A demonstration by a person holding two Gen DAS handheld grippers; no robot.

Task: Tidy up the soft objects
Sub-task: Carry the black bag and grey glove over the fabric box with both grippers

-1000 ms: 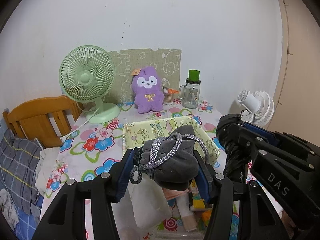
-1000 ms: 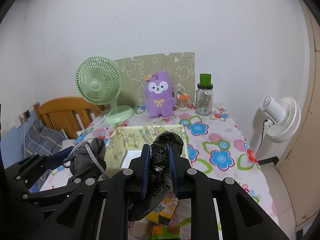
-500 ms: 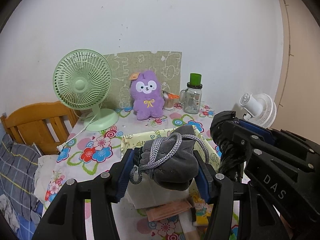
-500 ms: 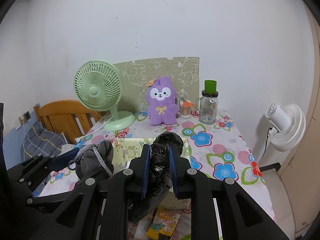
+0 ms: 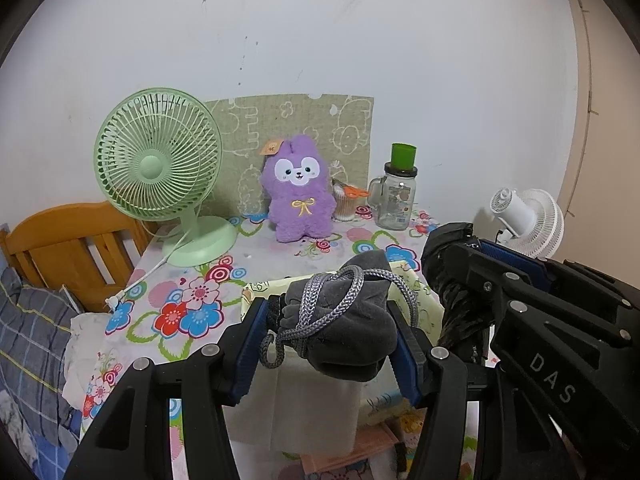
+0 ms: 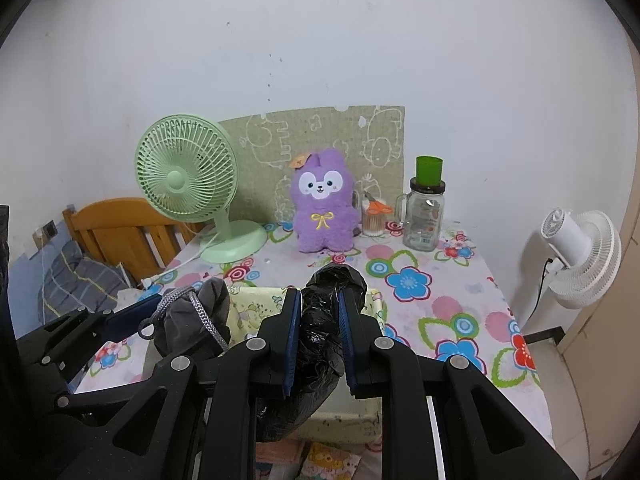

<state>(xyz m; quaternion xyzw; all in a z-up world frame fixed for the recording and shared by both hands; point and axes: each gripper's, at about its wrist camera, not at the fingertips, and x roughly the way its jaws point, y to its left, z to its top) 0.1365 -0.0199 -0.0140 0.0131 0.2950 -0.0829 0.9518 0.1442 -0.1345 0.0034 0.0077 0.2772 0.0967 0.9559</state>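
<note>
My left gripper [image 5: 326, 320] is shut on a grey drawstring pouch [image 5: 340, 332] with a braided grey cord, held in the air in front of a pale yellow fabric box [image 5: 424, 308]. My right gripper [image 6: 319, 312] is shut on a rolled black plastic bag [image 6: 324, 332], held just before the same box [image 6: 256, 308]. In the left wrist view the right gripper [image 5: 452, 256] and its black bag [image 5: 460, 312] are at the right; in the right wrist view the left gripper [image 6: 160, 308] with the pouch [image 6: 192, 320] is at the left. A purple plush toy [image 6: 322, 204] sits at the table's back.
On the flowered tablecloth [image 6: 448, 304] stand a green desk fan [image 6: 188, 184], a glass jar with a green lid [image 6: 426, 208] and a small cup [image 6: 374, 220]. A wooden headboard [image 5: 68, 248] and bedding are left; a white fan [image 6: 580, 256] is right. Booklets [image 6: 328, 460] lie below the box.
Both grippers have drawn back from the table together with their loads; the yellow box, once under the held things, now lies beyond them, and the fan and plush look farther off.
</note>
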